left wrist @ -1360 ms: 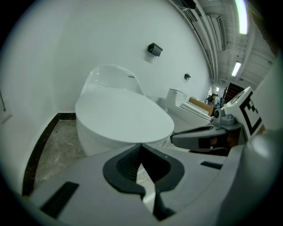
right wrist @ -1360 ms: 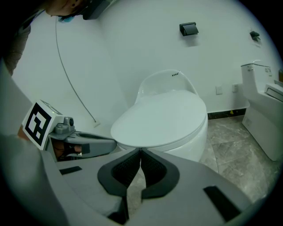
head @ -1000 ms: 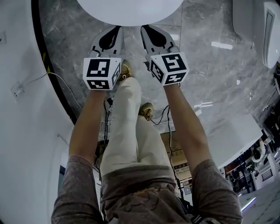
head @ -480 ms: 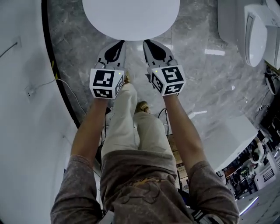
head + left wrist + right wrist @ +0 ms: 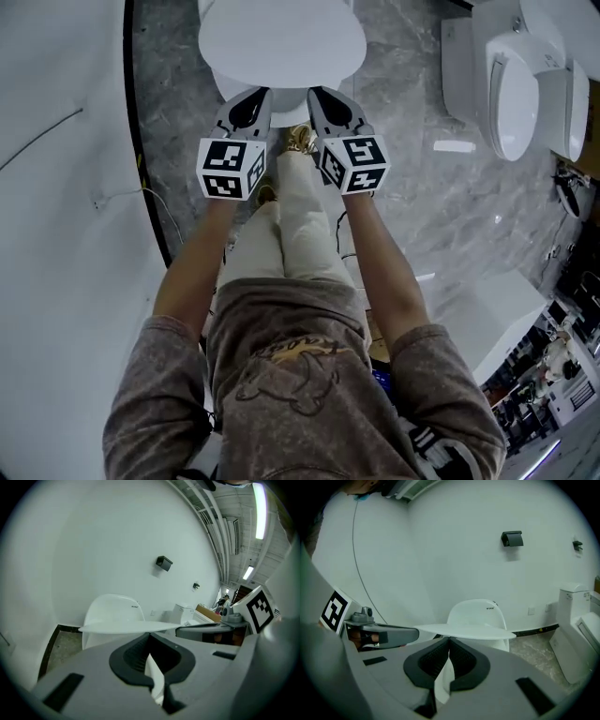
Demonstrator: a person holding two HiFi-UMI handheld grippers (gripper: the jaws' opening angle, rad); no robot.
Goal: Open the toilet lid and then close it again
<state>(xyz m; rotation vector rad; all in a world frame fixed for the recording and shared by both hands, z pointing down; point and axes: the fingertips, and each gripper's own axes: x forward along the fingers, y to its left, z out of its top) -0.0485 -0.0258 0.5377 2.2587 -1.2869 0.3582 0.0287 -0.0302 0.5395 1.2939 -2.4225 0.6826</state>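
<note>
The white toilet lid (image 5: 281,42) lies at the top middle of the head view, with the bowl's rim (image 5: 281,97) showing just under its front edge. My left gripper (image 5: 253,94) and right gripper (image 5: 319,93) are side by side, both shut and empty, tips at that front edge. In the left gripper view the lid (image 5: 136,626) is edge-on and roughly level, just above the shut left gripper (image 5: 151,637). The right gripper view shows the same lid (image 5: 464,631) over the shut right gripper (image 5: 449,640). Whether the tips touch the lid I cannot tell.
A second white toilet (image 5: 514,84) stands at the right on the grey marble floor (image 5: 412,187). A white wall with a black skirting strip (image 5: 141,141) runs along the left. The person's legs and shoes (image 5: 300,141) are below the grippers. A dark wall box (image 5: 512,538) hangs above.
In the head view the lid has grown smaller and shows whole, with the bowl under it. Both grippers have risen together, staying at its front edge, still shut.
</note>
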